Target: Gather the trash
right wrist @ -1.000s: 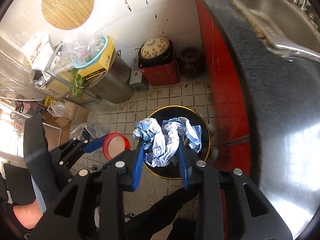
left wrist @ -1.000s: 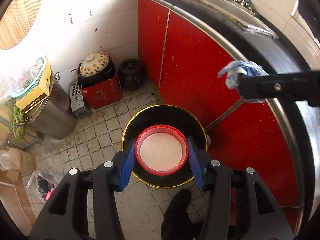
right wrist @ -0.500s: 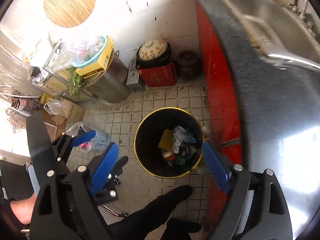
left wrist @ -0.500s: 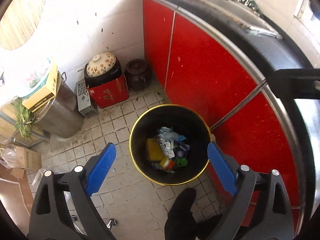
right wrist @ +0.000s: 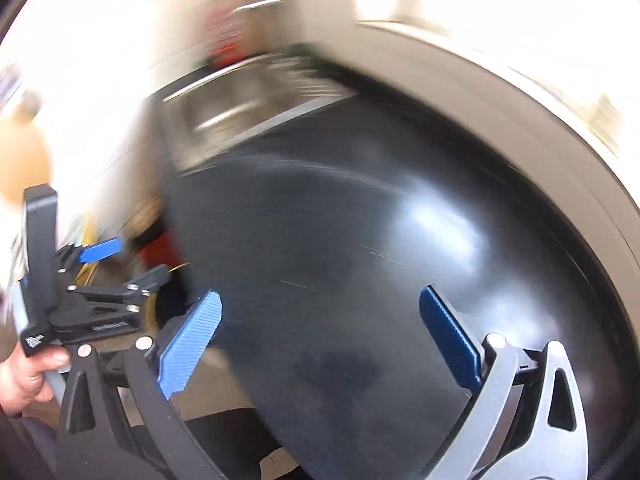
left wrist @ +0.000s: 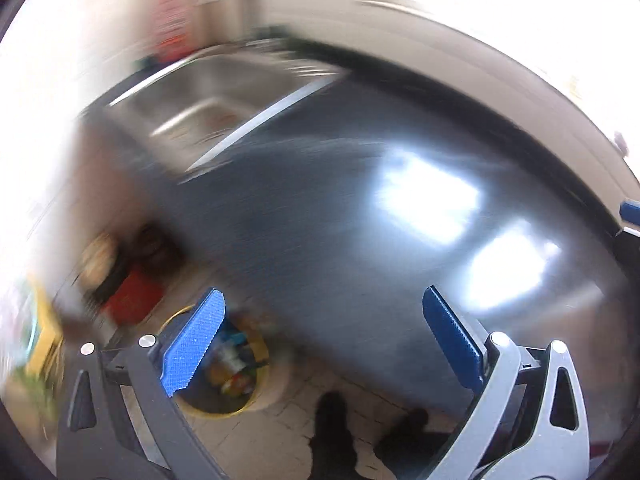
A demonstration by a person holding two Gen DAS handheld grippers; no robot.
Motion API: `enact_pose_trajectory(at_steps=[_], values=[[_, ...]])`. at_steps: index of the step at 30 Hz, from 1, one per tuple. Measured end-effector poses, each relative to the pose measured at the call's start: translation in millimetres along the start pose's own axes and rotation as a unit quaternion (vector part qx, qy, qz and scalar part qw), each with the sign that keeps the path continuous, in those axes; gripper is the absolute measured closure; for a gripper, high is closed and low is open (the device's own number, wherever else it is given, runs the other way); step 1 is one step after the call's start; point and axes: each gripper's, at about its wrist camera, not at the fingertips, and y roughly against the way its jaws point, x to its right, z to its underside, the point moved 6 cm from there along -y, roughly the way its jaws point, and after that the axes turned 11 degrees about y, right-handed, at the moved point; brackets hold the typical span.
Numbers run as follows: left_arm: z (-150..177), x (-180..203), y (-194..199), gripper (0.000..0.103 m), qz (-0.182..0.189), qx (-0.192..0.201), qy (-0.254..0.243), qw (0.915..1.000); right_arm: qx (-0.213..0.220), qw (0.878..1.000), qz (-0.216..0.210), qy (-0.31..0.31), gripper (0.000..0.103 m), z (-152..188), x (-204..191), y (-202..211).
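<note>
Both views heavily motion-blurred. Trash bin [left wrist: 224, 364], black with yellow rim, low at left in the left wrist view, partly behind the left finger of the left gripper [left wrist: 320, 336]; mixed trash [left wrist: 234, 364] visible inside, pieces not separable in the blur. Bin on the tiled floor [left wrist: 296, 408], below the edge of the dark countertop [left wrist: 320, 220]. Left gripper released, jaws opening, blue pads [left wrist: 192, 346] spread wide, nothing between them but counter and floor behind. Right gripper [right wrist: 320, 336] likewise released, jaws opening, empty, aimed down over the countertop [right wrist: 340, 260]; only a sliver of yellow bin rim [right wrist: 150, 312] showing in that view, behind the left gripper [right wrist: 100, 280], well left of the right gripper's span. Left gripper seen side-on there, gripped from below by a hand [right wrist: 24, 376] at the left edge. Steel sink [left wrist: 216, 96] set in the counter at upper left, blurred; red box [left wrist: 134, 296] and a pot on the floor beyond the bin, blurred. Dark shoes [left wrist: 336, 432] on the floor at bottom centre. Against a second ago: red-rimmed lid gone from the left jaws, blue-and-white crumpled wrapper gone from the right jaws, both spread since. Against half a second ago: bin no longer centred between the fingers, now off to lower left; countertop now filling most of each view in place of red cabinet fronts.
</note>
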Motion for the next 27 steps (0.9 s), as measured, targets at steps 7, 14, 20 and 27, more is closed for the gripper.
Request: enact_pose_trajectory(at_steps=[7,14,20,27], values=[[-7,156,-5,0.007,0.088,-0.011,-0.139,0.9864,-0.03,0.973,0.14,-0.182,0.007,109,133,59],[20,239,-3,0.007,0.12,-0.03,-0.215,0.9687,-0.025,0.943,0.188,-0.273,0.007,173,181,102],[31,262,-5,0.007,0.124,-0.042,-0.227,0.9652,-0.021,0.941,0.185,-0.283,0.007,181,189,109],[26,256,-6,0.007,0.12,-0.042,-0.214,0.9684,-0.014,0.943,0.178,-0.28,0.007,177,191,107]])
